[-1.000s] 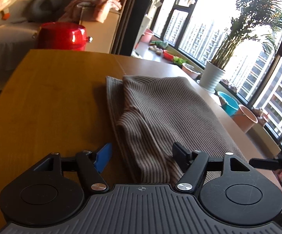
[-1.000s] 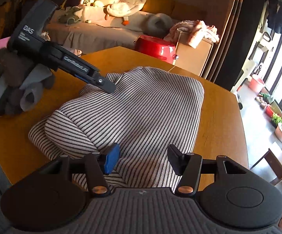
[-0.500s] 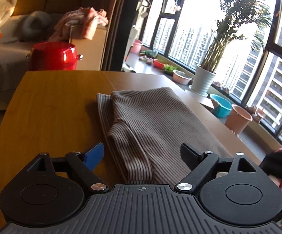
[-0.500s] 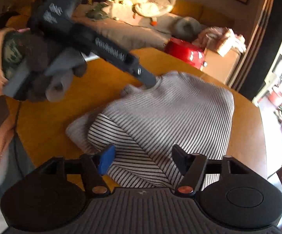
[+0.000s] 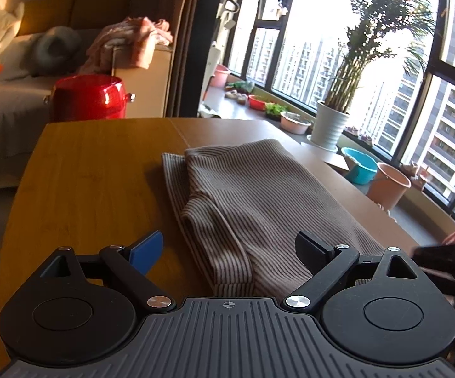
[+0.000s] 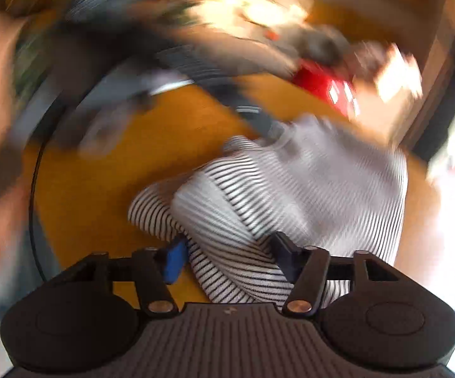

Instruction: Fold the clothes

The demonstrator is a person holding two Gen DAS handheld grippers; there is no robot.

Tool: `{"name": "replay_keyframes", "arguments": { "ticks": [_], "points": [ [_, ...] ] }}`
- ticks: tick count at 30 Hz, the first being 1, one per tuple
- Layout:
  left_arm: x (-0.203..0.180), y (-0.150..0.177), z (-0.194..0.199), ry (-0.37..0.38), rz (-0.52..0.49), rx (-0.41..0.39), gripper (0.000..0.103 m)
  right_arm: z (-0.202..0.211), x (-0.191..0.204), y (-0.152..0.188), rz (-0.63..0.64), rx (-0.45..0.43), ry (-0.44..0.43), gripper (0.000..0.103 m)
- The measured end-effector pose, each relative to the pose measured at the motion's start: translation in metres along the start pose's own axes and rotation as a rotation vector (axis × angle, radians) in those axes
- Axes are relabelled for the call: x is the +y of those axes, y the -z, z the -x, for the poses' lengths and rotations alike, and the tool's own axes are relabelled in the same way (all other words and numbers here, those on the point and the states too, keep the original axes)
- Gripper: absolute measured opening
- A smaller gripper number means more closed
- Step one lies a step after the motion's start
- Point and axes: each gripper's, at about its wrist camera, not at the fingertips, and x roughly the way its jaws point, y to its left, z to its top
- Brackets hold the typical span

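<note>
R tongs (image 6: 229, 256) closing over striped top (image 6: 290, 189), blurred view.

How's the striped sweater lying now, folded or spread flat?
Partly folded. The striped sweater lies bunched on the table, one layer doubled over another along its left side, a rolled edge nearest the camera.

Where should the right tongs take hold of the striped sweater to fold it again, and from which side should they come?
Probably the rounded folded end of the striped sweater, from the near table edge. That end bulges up between the closing right tongs; the rest lies flat, offering little to pinch.
</note>
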Motion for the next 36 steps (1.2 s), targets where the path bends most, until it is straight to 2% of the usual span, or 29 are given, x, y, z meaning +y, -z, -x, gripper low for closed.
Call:
{"name": "replay_keyframes", "arguments": {
  "ticks": [3,6,14,18,22,26,30,34,36],
  "points": [
    [0.001,0.004,0.012,0.014,-0.047,-0.008,0.096,0.002,-0.049,-0.006,-0.340,0.011,-0.139,0.043],
    [0.002,0.010,0.023,0.056,-0.101,-0.010,0.097,0.000,-0.069,0.005,-0.492,0.001,-0.222,0.041],
    [-0.008,0.028,0.042,0.143,-0.261,0.001,0.097,-0.006,-0.082,0.011,-0.593,-0.010,-0.267,0.041],
    [-0.019,0.038,0.048,0.181,-0.373,0.004,0.097,-0.008,-0.084,0.015,-0.629,-0.016,-0.286,0.041],
    [-0.039,0.046,0.043,0.205,-0.488,0.011,0.098,-0.011,-0.086,0.016,-0.640,-0.022,-0.297,0.041],
    [-0.061,0.047,0.022,0.213,-0.551,0.008,0.098,-0.009,-0.083,0.015,-0.622,-0.026,-0.299,0.041],
    [-0.081,0.045,-0.003,0.222,-0.596,0.000,0.097,-0.001,-0.072,0.011,-0.513,-0.032,-0.261,0.041],
    [-0.088,0.043,-0.014,0.280,-0.594,-0.003,0.076,0.021,-0.046,0.002,-0.266,-0.075,-0.126,0.042],
    [-0.085,0.041,-0.017,0.297,-0.555,0.000,0.070,0.036,-0.036,0.001,-0.165,-0.118,-0.048,0.051]
  ]
}}
